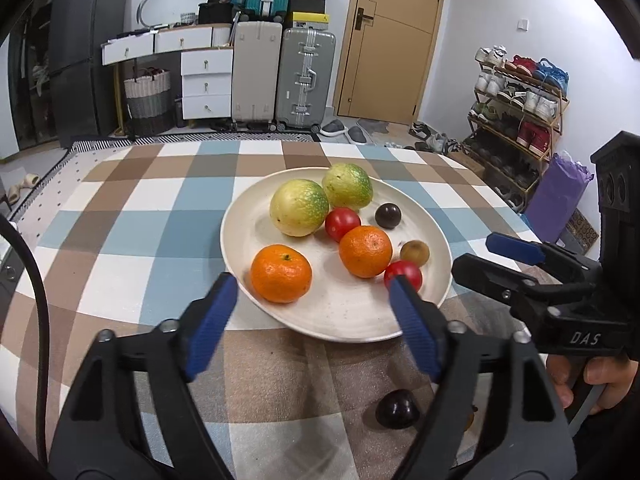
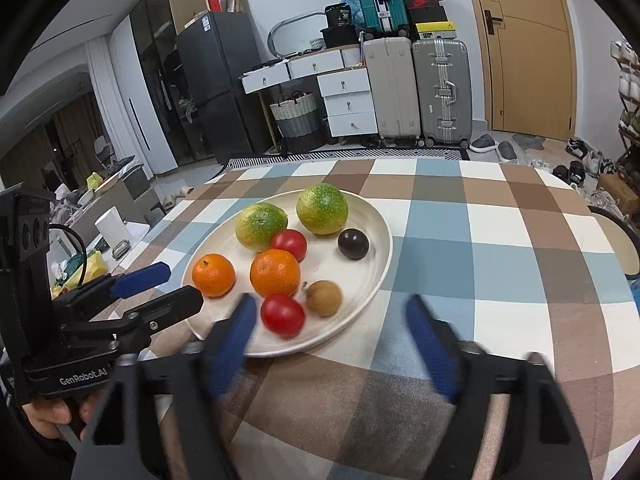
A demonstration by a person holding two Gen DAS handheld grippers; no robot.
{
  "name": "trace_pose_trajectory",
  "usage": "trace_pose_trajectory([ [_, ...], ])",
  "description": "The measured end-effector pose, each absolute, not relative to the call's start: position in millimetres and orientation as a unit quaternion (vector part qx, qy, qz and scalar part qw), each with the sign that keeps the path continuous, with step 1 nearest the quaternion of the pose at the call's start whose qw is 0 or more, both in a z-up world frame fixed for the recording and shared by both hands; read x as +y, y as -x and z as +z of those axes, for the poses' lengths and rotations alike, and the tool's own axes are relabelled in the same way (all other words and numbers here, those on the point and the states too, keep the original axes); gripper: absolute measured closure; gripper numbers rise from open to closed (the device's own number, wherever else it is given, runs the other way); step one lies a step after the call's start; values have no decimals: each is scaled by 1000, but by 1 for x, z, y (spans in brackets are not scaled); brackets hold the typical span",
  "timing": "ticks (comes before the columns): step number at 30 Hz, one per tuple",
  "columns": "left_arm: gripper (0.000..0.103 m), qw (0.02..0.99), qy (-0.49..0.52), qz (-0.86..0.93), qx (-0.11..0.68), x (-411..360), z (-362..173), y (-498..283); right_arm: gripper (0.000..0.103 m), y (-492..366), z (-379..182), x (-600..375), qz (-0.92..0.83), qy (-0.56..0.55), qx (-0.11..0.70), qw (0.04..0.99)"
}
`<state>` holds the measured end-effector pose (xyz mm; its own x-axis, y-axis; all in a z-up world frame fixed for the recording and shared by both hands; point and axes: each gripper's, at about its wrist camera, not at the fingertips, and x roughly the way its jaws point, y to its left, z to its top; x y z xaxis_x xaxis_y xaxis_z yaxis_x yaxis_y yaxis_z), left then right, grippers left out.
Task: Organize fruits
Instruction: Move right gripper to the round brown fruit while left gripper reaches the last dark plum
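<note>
Nearest to the left wrist camera, a dark round fruit (image 1: 397, 409) lies on the checked tabletop (image 1: 120, 216), between the plate and the person, partly covered by the right finger of the left gripper (image 1: 314, 298); something orange beside it is almost fully hidden. The fingers of the left gripper stand wide apart with nothing between them, and those of the right gripper (image 2: 331, 320) are also apart and empty, although blurred. Just beyond them is the pale plate (image 1: 240, 240), which holds the other fruits: two mandarins (image 1: 281, 273), two red tomatoes (image 1: 403, 275), a small brown fruit (image 1: 415, 252), another dark fruit (image 1: 388, 216) and, at the far side, two green-yellow fruits (image 1: 299, 207). All seem light, round and smooth, so they will probably roll easily; I would take each one across its widest part, with gentle pressure for the soft tomatoes. One tomato is half hidden behind a blue pad, and I cannot tell what the brown fruit is.
</note>
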<state>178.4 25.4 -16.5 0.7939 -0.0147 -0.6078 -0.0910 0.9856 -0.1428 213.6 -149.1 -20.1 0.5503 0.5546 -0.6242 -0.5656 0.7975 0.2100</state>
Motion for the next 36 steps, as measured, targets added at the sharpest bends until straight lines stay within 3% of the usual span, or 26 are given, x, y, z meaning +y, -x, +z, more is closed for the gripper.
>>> trace_pose_trajectory([
  [5, 12, 945, 75, 25, 319, 23, -14, -169, 1, -210, -20, -149, 326, 12, 356, 876],
  [9, 1, 946, 69, 32, 315, 22, -12, -159, 0, -205, -18, -149, 333, 16, 349, 876],
  [23, 1, 940, 73, 21, 334, 22, -16, -142, 0, -187, -22, -164, 347, 16, 391, 852],
  [36, 1, 934, 78, 30, 347, 26, -20, -146, 2, -164, -37, -136, 398, 92, 433, 803],
])
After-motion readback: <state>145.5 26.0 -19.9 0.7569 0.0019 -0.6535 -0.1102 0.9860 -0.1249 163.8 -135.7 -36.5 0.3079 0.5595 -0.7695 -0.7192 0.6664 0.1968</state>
